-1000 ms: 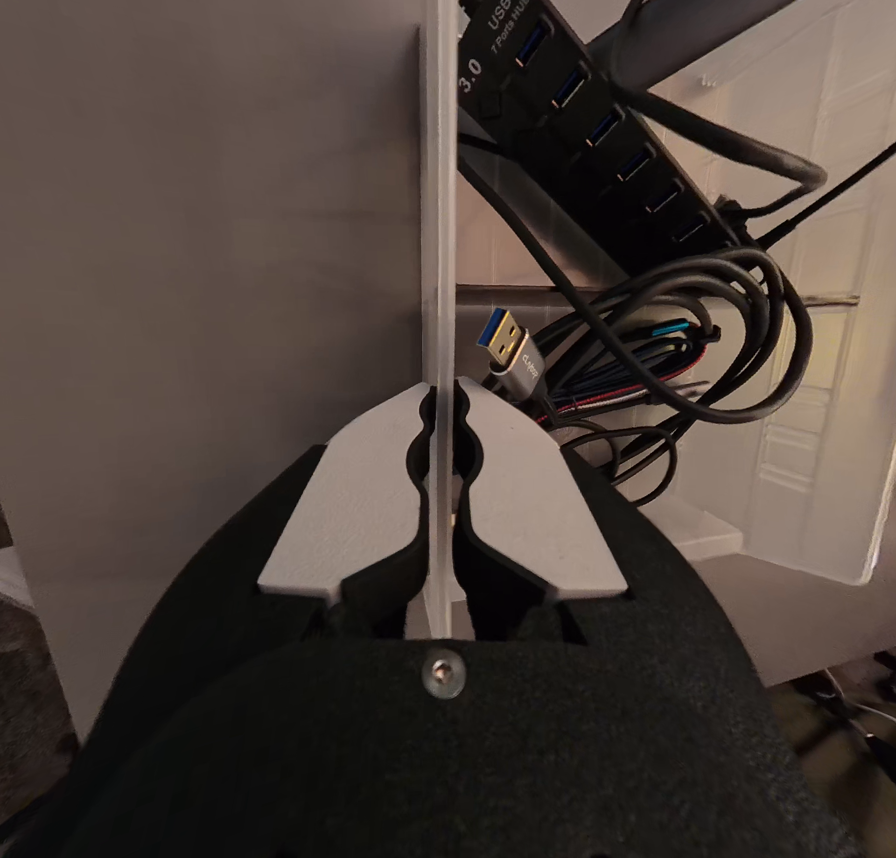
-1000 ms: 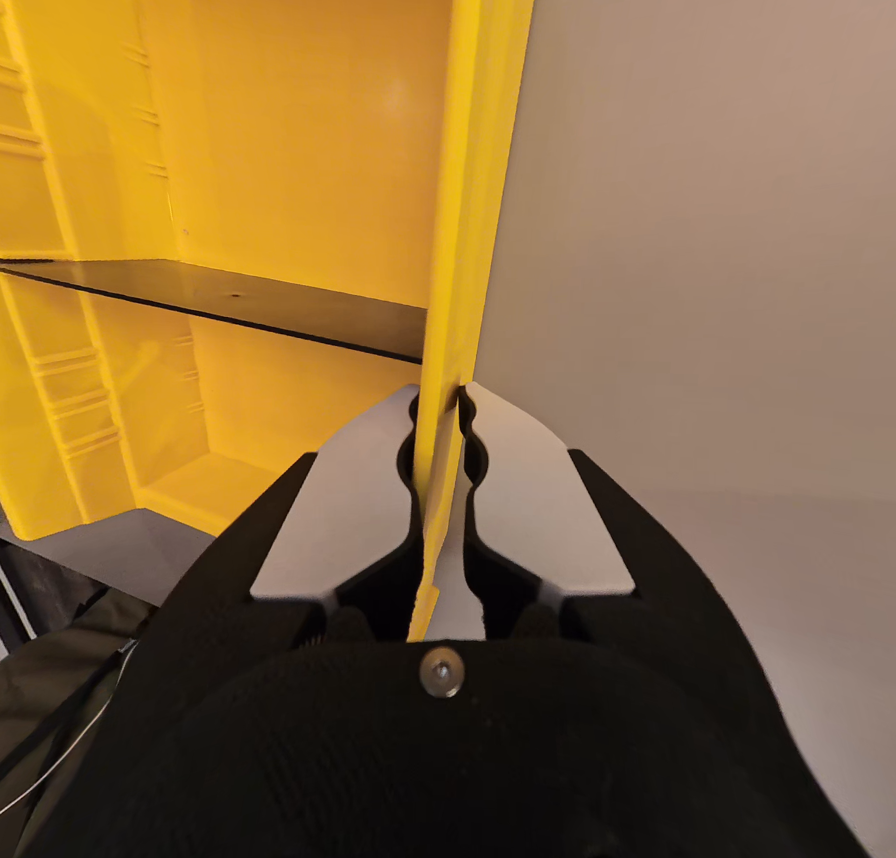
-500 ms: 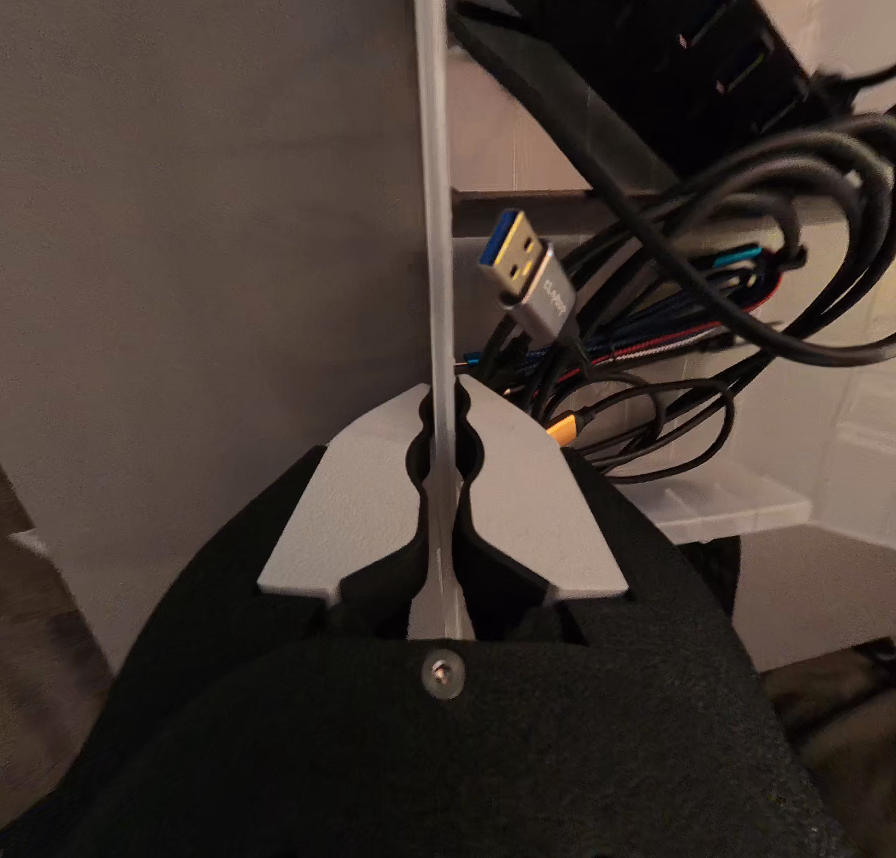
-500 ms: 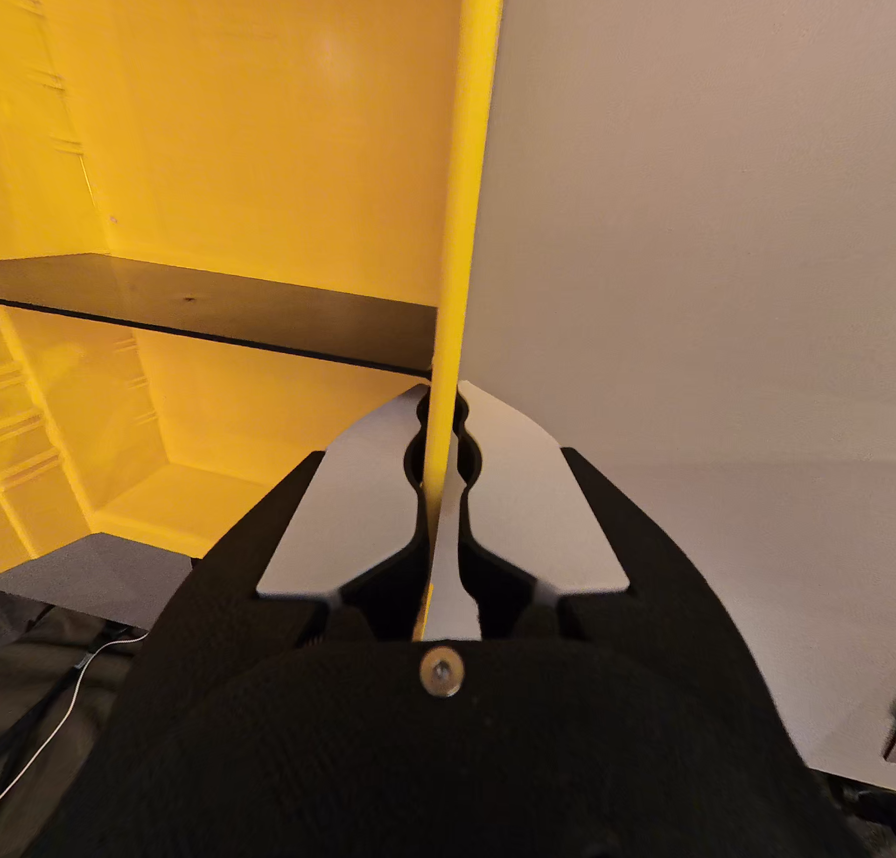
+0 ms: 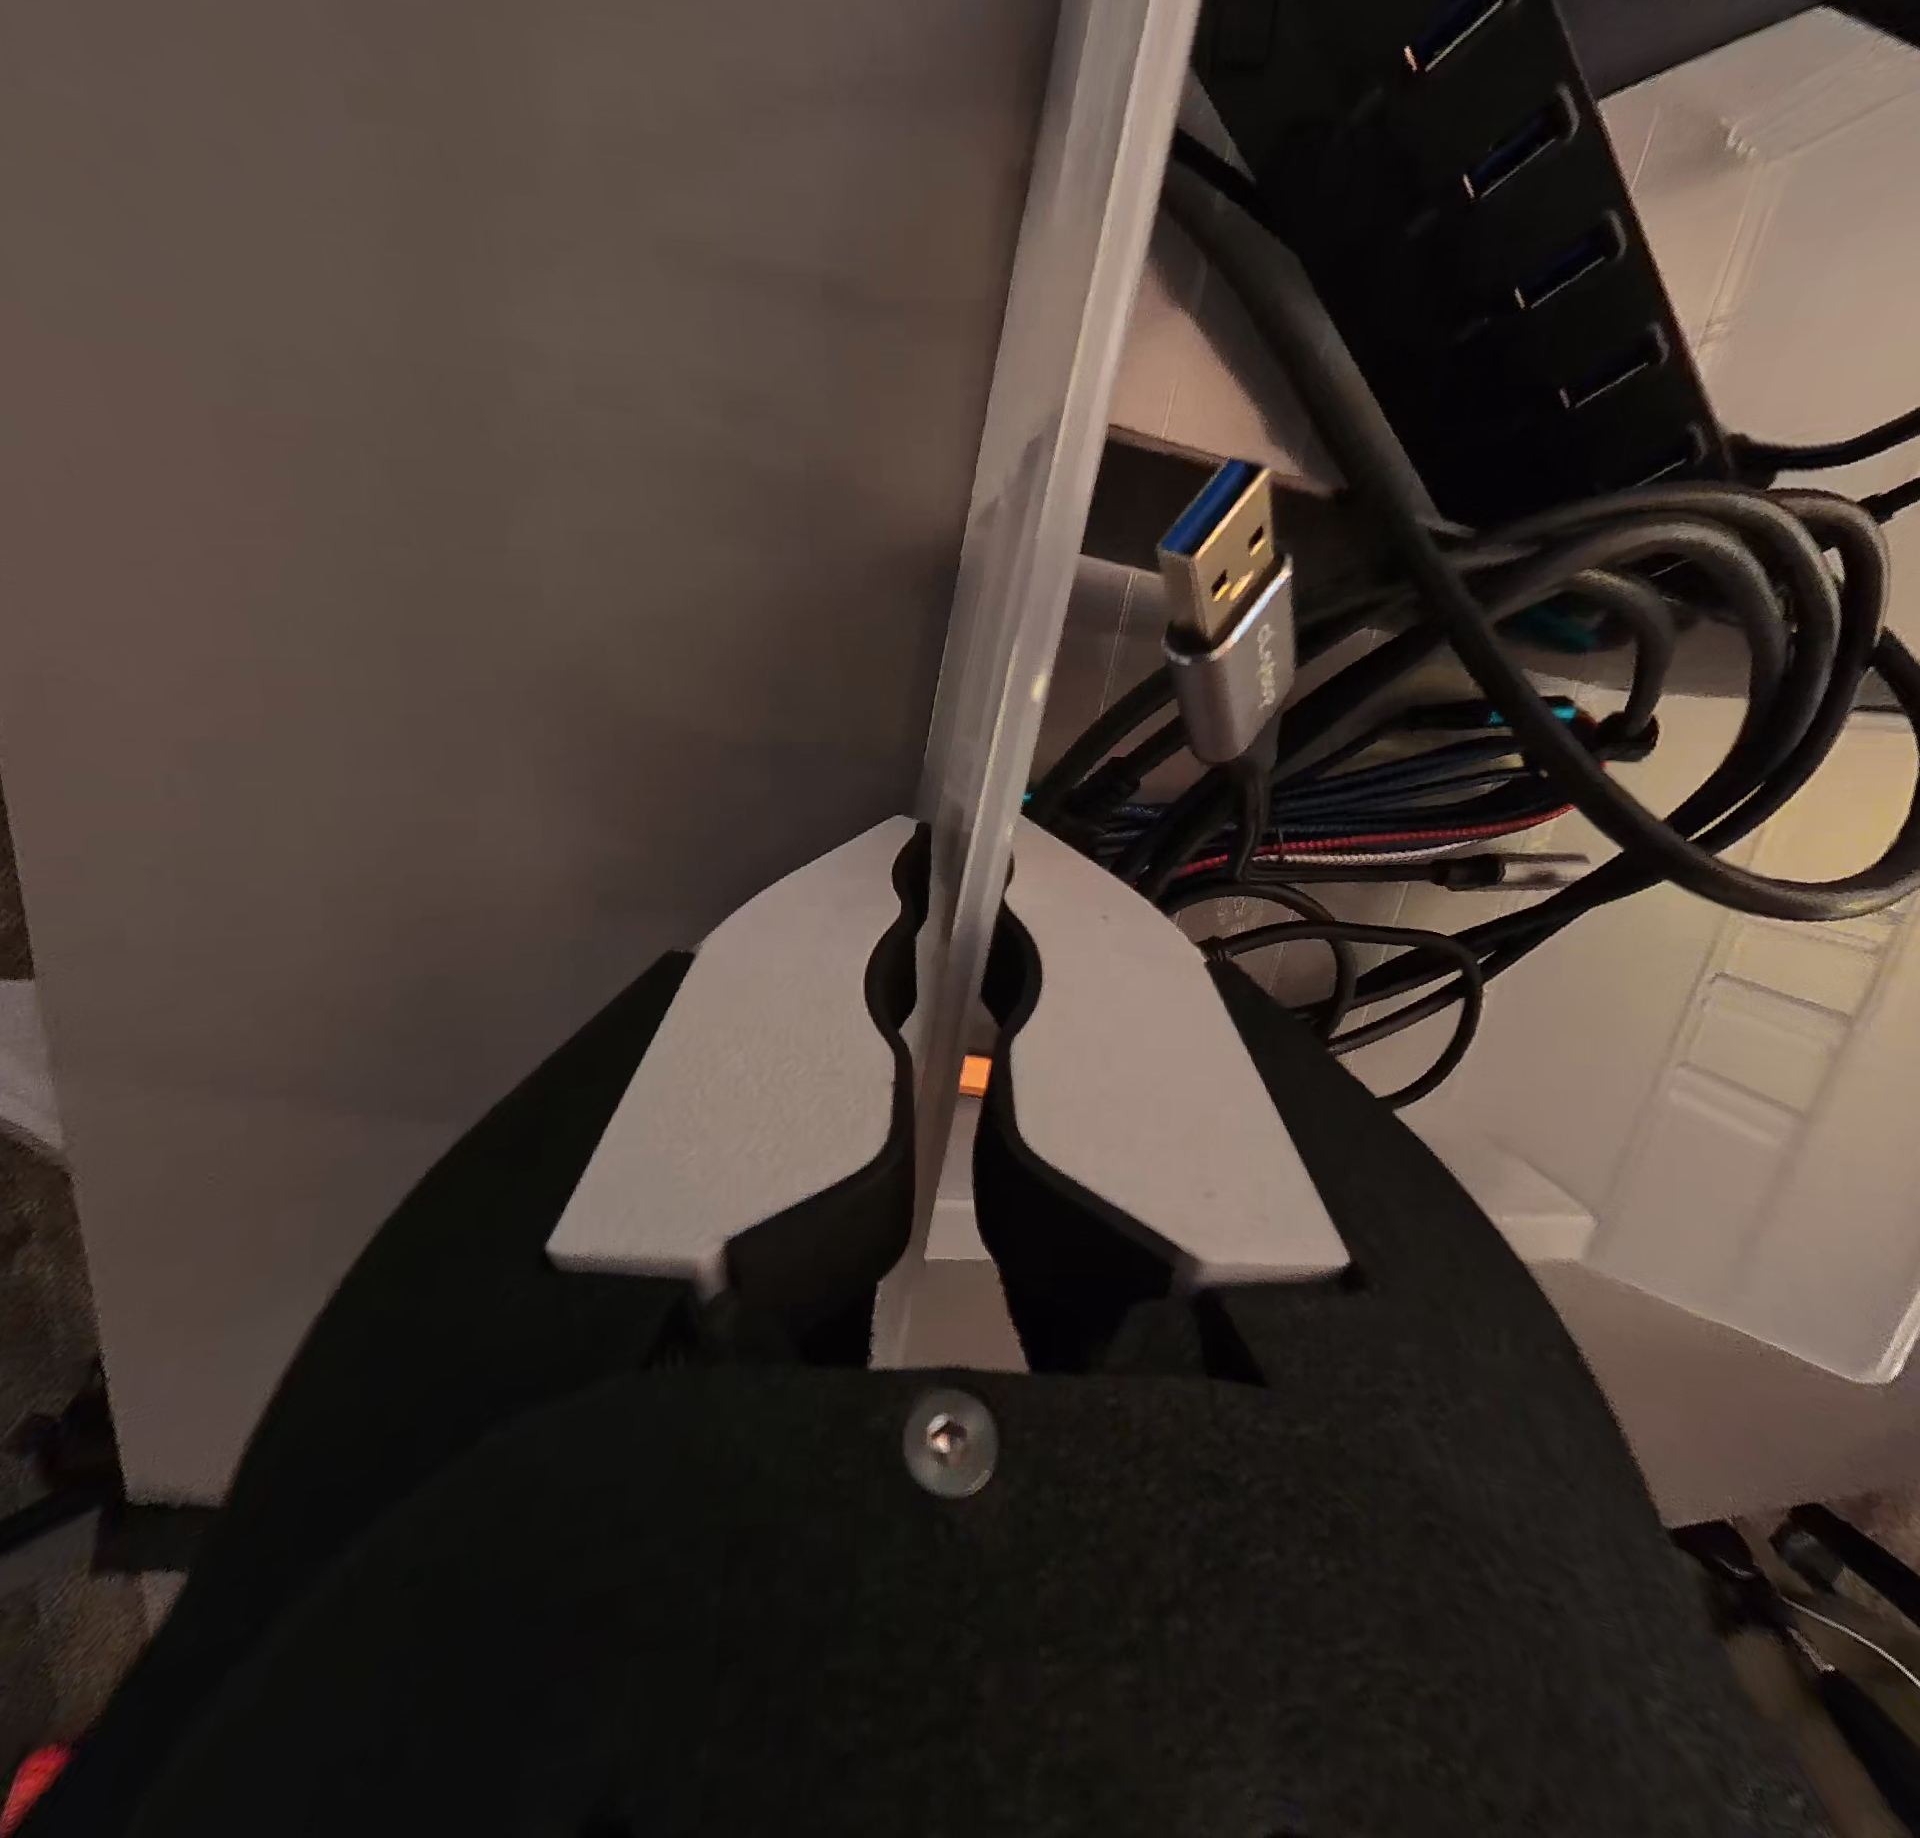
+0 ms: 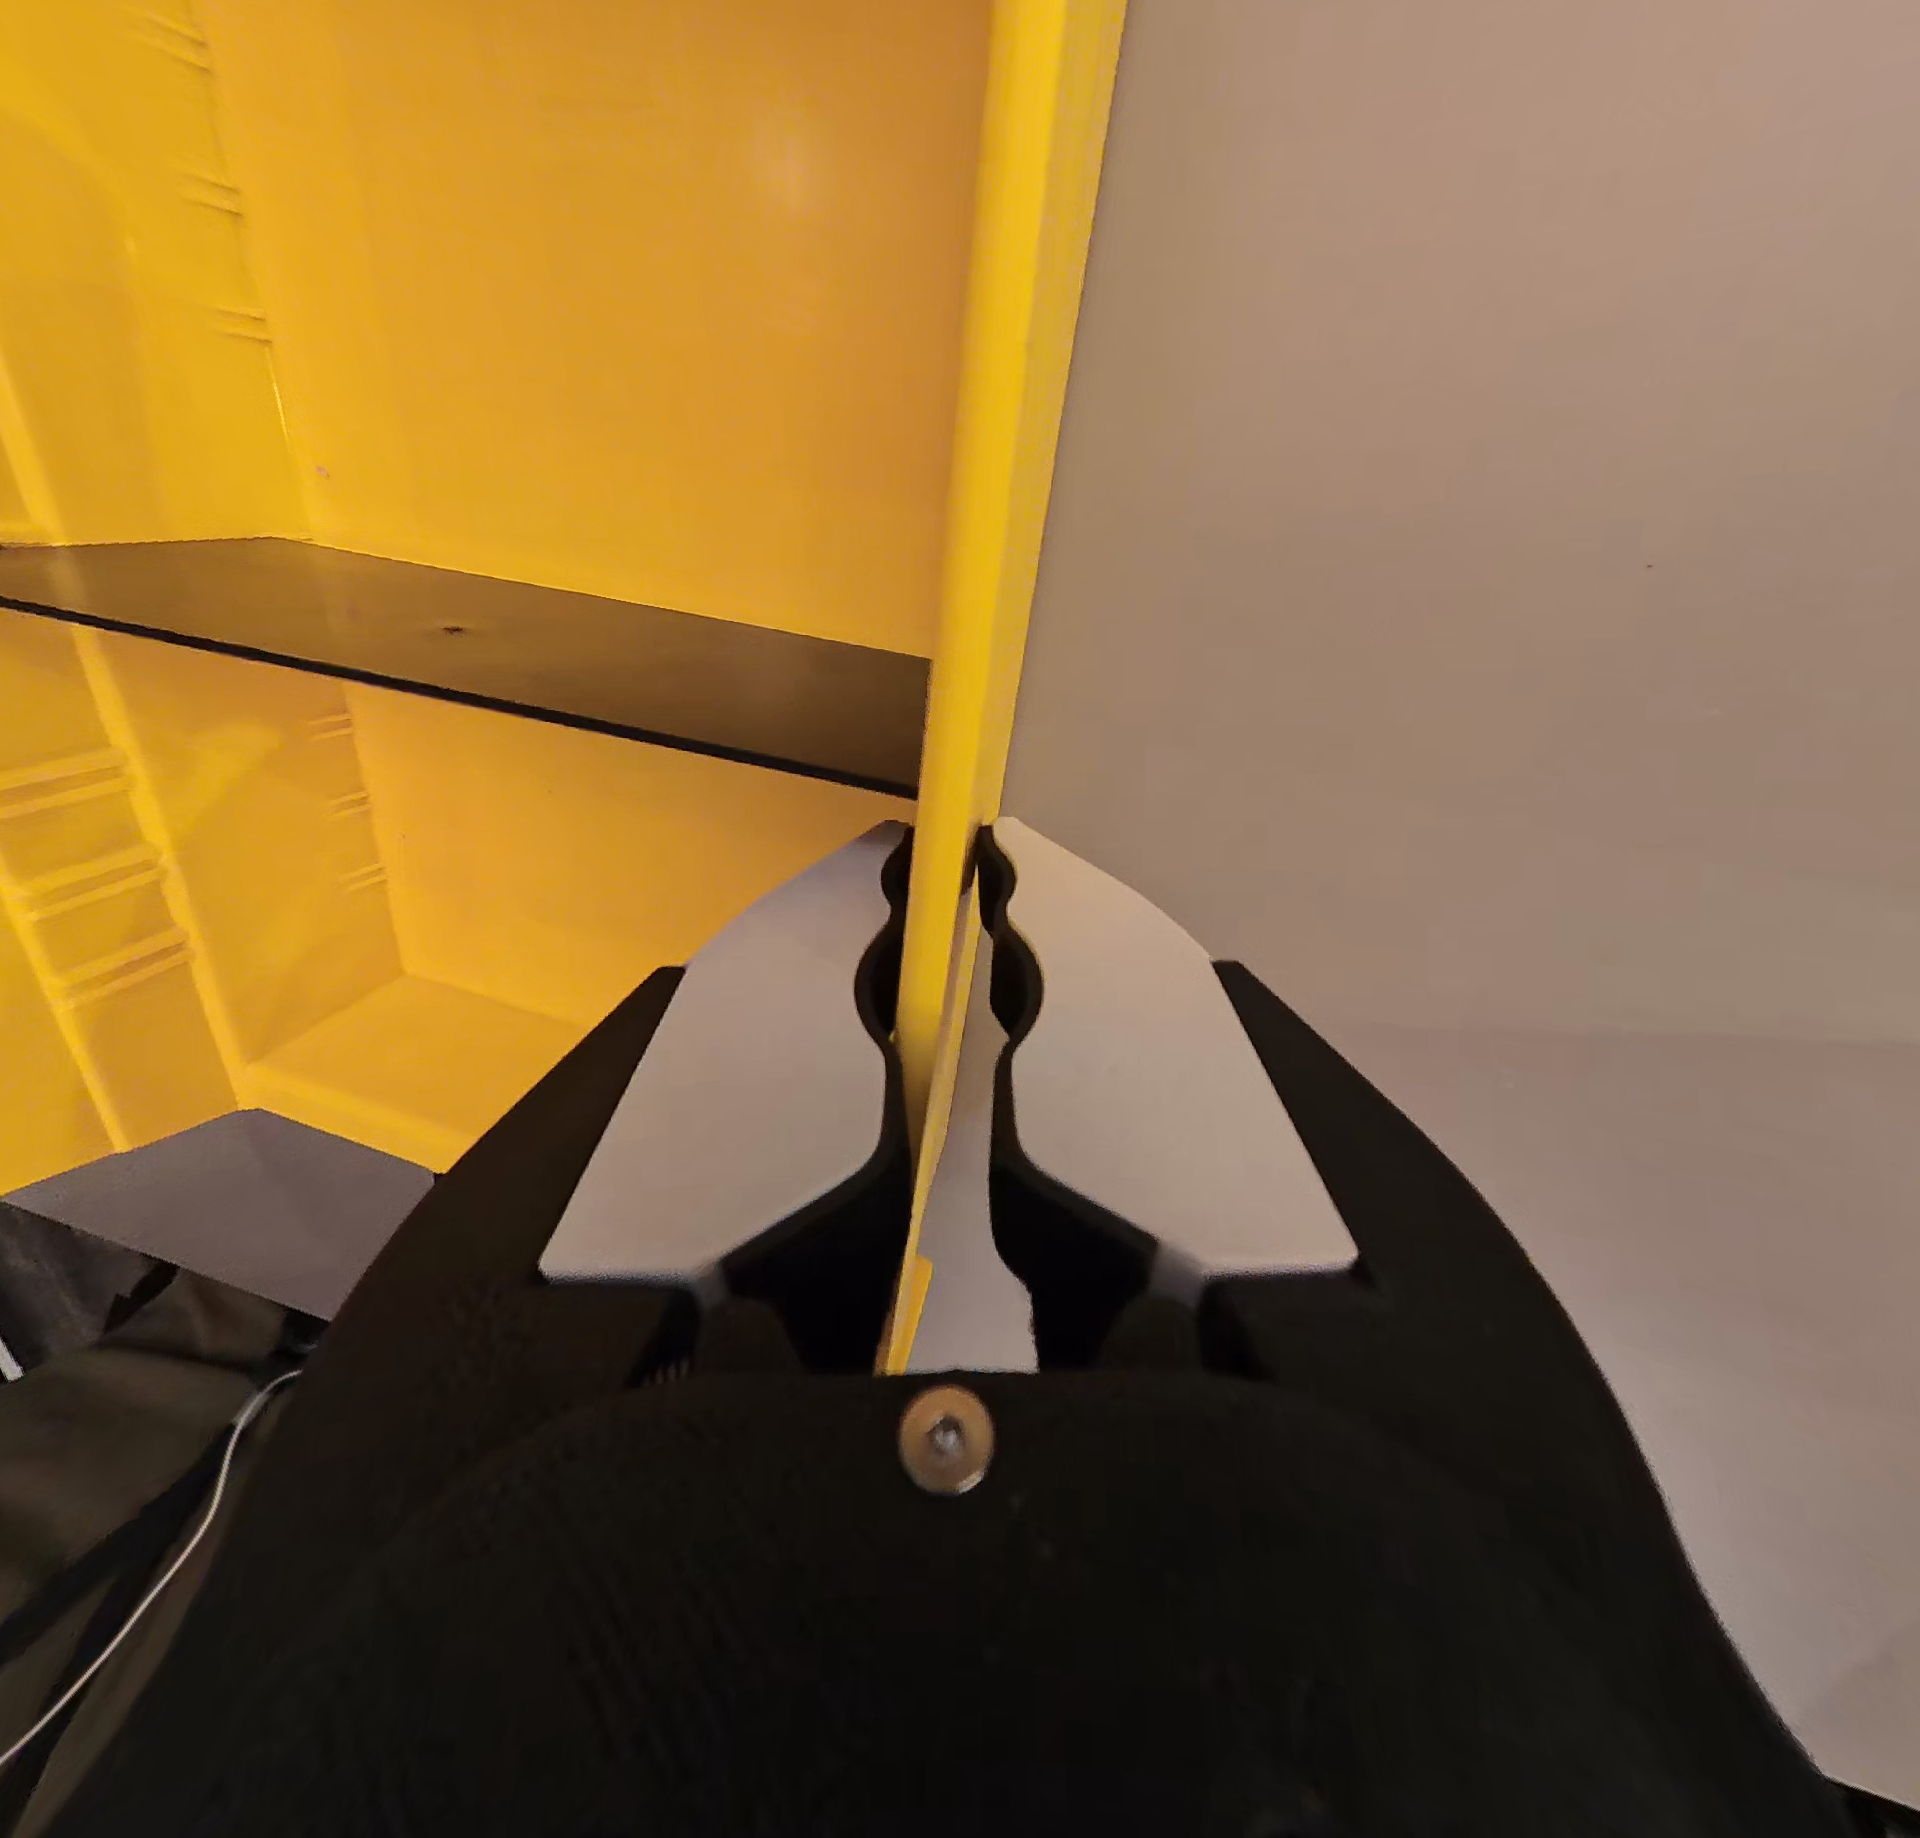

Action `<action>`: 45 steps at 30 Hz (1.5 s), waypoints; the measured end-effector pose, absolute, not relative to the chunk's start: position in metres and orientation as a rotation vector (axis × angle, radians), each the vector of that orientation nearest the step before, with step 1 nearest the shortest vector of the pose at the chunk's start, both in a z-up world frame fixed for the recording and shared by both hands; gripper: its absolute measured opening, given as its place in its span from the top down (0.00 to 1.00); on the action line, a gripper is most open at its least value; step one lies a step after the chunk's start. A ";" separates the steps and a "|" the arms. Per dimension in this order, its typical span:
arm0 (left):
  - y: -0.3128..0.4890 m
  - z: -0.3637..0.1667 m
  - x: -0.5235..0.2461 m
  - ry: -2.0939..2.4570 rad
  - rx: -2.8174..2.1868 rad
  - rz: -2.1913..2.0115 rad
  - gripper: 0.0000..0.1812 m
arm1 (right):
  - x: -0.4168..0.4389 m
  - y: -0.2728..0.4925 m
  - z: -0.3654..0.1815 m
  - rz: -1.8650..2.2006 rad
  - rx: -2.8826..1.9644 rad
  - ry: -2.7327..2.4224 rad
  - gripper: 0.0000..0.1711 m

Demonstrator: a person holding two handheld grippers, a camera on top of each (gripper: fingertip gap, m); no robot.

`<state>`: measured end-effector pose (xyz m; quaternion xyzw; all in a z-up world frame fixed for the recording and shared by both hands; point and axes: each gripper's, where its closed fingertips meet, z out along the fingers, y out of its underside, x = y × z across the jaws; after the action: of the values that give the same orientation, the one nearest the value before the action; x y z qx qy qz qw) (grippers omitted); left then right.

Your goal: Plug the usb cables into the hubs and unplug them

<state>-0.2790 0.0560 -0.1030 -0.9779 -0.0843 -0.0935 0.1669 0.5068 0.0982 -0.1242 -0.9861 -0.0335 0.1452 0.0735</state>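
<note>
Left tool (image 5: 961,838) clamped on the thin side wall of a translucent white bin (image 5: 1049,458), wall edge running up between the two fingers and leaning slightly to the right. Inside the bin, just right of the wall: a black multi-port USB hub (image 5: 1496,178) lying at a slant, its row of blue-lined ports facing outward and none of the visible ones occupied. Below the hub, a loose USB plug (image 5: 1231,614) with grey metal housing and blue tongue, pointing upward, unplugged and close beside the wall. Around and under the plug, a tangle of cables (image 5: 1558,749): mostly black loops, with braided blue and red-and-white strands among them. A small orange piece visible through the wall between the fingers, too hidden to identify. Pale worktop (image 5: 468,438) filling the left of the view.

Right tool (image 6: 943,838) clamped likewise on the side wall of a yellow bin (image 6: 1039,334). A black divider (image 6: 468,635) crossing the yellow interior, with nothing visible in either compartment. Pale worktop (image 6: 1507,541) to the right of the wall.
</note>
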 end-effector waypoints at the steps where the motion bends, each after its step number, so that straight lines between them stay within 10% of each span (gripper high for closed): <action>1: 0.052 -0.103 -0.278 -0.238 -2.799 -0.252 0.97 | 0.507 0.098 -0.124 0.446 -2.956 -0.100 0.93; 45: 0.046 -0.111 -0.247 -0.132 -2.759 -0.216 0.97 | 0.502 0.095 -0.124 0.462 -2.951 -0.156 0.92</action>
<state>-0.2465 0.0461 -0.1110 -0.9788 -0.0468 -0.0765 0.1843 0.5016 0.0952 -0.1238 -0.9838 -0.0520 0.1539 0.0752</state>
